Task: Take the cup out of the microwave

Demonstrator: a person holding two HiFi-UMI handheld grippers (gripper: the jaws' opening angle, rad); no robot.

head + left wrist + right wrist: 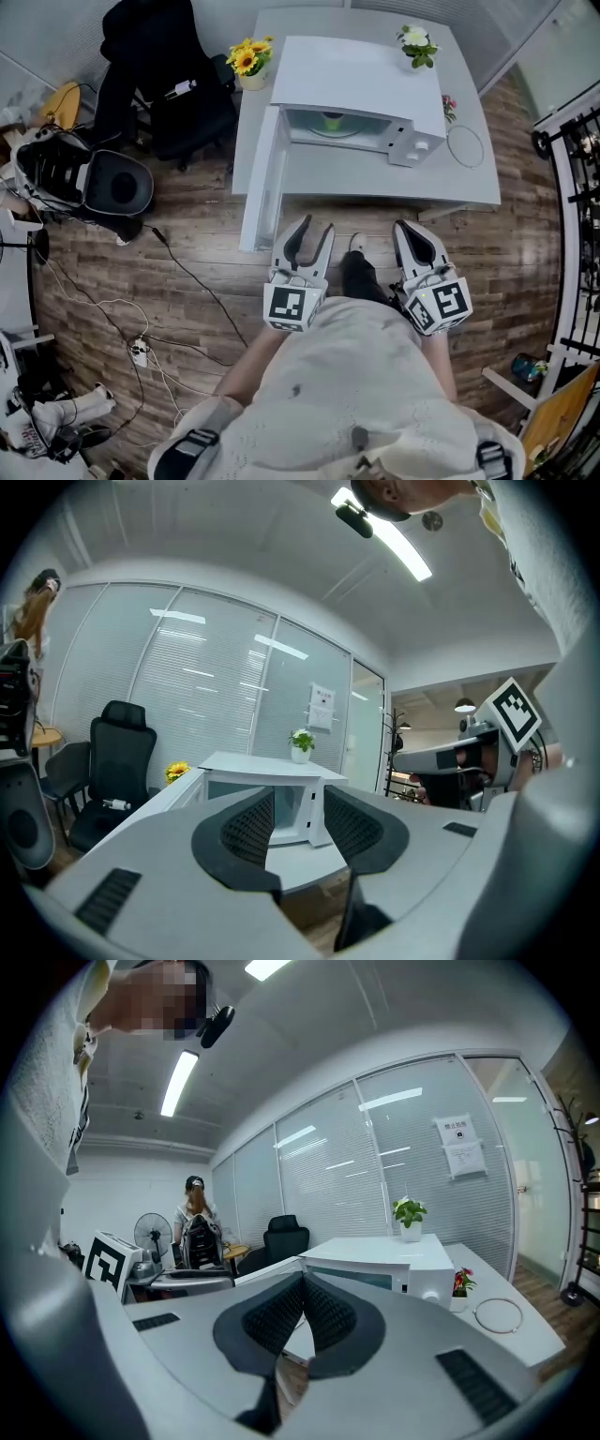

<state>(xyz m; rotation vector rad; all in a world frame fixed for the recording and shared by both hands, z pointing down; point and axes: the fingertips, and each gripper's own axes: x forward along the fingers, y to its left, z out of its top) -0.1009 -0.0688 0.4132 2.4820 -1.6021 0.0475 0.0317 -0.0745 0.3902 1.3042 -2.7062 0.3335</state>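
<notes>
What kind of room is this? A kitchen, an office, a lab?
Most likely an office: glass partition walls with blinds, a black swivel chair, and a white table bearing a microwave rather than a kitchen counter.

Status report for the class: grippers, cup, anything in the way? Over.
Left gripper open, empty. Right gripper shut, empty. Cup inside microwave, door open. Nothing blocking.

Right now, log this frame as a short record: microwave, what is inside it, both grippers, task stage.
microwave: on the white table, door swung open
inside: greenish thing, too small to identify
left gripper: jaws apart, empty, short of the table
right gripper: jaws together, empty
task stage: cup not yet reached
</notes>
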